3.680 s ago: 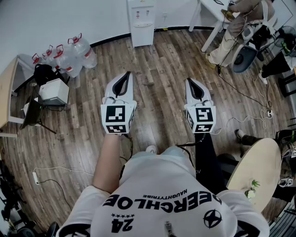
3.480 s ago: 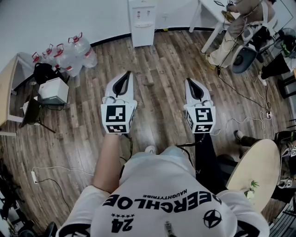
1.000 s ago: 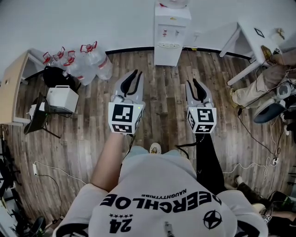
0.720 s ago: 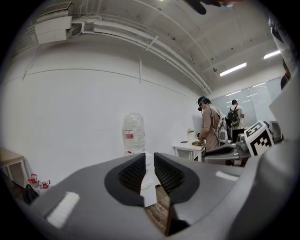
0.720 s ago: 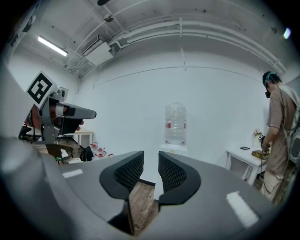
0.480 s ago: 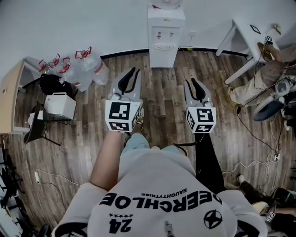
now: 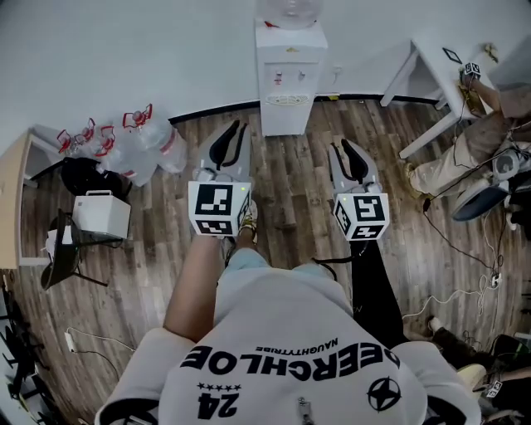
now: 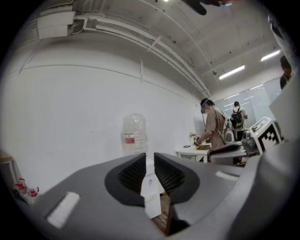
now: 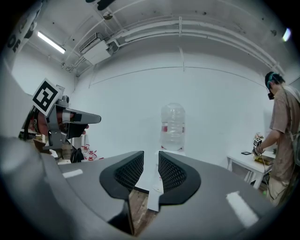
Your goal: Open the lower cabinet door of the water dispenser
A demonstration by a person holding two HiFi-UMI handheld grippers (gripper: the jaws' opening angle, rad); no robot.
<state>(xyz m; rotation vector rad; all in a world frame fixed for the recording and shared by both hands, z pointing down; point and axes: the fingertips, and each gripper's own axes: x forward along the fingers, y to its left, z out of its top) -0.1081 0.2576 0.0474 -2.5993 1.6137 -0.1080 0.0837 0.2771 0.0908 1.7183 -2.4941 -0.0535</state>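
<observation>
The white water dispenser [image 7: 288, 79] stands against the far wall with a clear bottle [image 7: 287, 10] on top. Its lower cabinet door [image 7: 285, 119] is closed. My left gripper [image 7: 233, 126] and right gripper [image 7: 342, 144] are held level side by side, pointing at it from a short way off. In the left gripper view the left gripper [image 8: 150, 157] shows a narrow gap with nothing in it, the dispenser [image 8: 150, 187] visible through it. The right gripper [image 9: 151, 158] likewise stands slightly open and empty, the bottle [image 9: 173, 123] above its jaws.
Several large water jugs [image 7: 139, 141] stand left of the dispenser, beside a black bag [image 7: 80, 174] and a white box [image 7: 101, 214]. A white table [image 7: 431, 51] and a person [image 7: 469, 153] are at the right. Cables [image 7: 452, 249] lie on the wood floor.
The dispenser has come closer and shifted in the head view as the person walks toward it. Both grippers travelled forward with the body. Their jaws look unchanged.
</observation>
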